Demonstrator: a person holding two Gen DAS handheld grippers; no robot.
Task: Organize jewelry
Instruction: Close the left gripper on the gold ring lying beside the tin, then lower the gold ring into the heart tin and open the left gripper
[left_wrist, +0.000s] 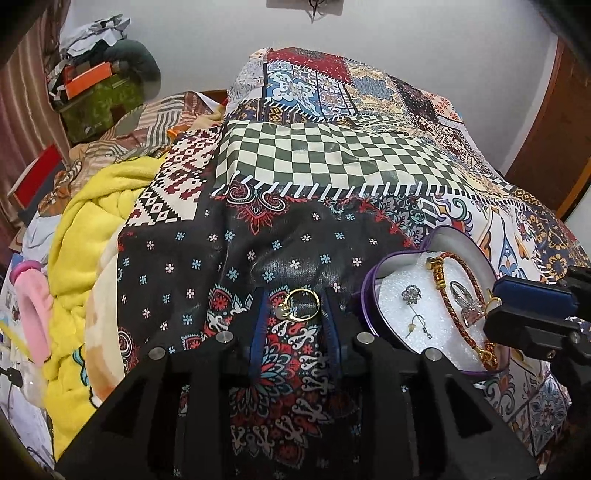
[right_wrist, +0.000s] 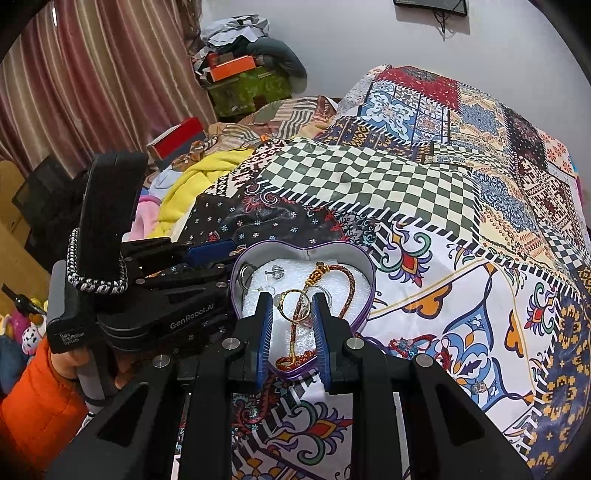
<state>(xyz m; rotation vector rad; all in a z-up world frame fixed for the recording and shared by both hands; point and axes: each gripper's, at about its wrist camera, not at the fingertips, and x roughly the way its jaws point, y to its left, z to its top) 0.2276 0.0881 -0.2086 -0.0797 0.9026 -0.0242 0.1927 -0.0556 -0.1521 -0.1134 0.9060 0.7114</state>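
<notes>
A purple heart-shaped tin lined with white foam sits on the patchwork cloth. In it lie a red braided bracelet, a silver flower stud and a silver ring. My left gripper hangs over the dark floral patch left of the tin, shut on a gold ring with a pale stone. My right gripper hovers over the tin and bracelet, shut on another gold ring. Each gripper shows in the other's view: right gripper, left gripper.
A red thread trinket and a small clear piece lie on the cloth right of the tin. A yellow blanket is heaped at the left. A hand in an orange sleeve holds the left gripper. Boxes are stacked by the curtain.
</notes>
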